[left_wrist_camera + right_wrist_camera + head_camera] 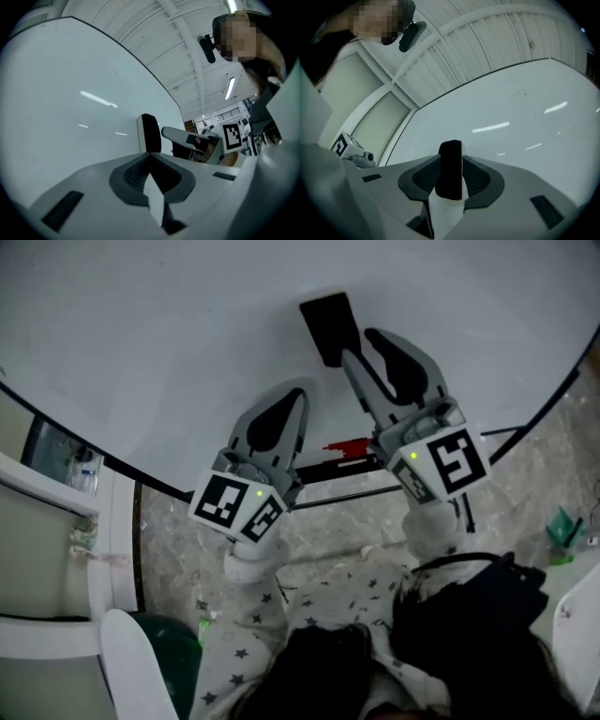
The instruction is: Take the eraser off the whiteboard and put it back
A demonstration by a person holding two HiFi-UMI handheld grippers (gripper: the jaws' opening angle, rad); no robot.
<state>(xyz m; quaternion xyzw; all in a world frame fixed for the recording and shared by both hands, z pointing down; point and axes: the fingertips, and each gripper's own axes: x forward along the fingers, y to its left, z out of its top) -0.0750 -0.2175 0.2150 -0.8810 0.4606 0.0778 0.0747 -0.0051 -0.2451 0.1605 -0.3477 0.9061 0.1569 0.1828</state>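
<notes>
Setting: industrial-type lab or work hall. Large whiteboard fills 12 o'clock; ribbed white panel ceiling with tube lights; speckled stone floor at 6 o'clock below the board.

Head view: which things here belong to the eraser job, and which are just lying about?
Job:
- eraser
- whiteboard
- right gripper, fingers on the eraser

Lying about:
- red item below the whiteboard's edge
- dark green container, lower left
- teal object, far right
- left gripper, shut and empty
</notes>
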